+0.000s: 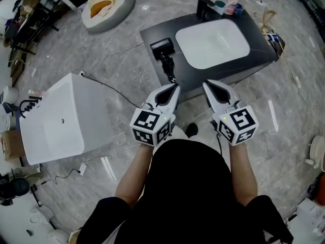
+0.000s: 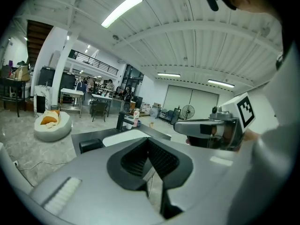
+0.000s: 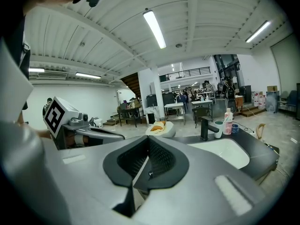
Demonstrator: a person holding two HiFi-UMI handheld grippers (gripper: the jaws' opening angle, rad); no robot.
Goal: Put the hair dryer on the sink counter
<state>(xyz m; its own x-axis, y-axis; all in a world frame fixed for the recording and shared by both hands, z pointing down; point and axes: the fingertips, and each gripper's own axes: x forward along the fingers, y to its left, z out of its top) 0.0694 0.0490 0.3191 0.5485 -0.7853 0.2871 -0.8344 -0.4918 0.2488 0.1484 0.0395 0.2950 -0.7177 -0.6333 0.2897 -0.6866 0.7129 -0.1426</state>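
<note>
The left gripper and the right gripper are both pressed shut on nothing, side by side near the dark sink counter, where a black thing that looks like the hair dryer lies beside the white basin.
</note>
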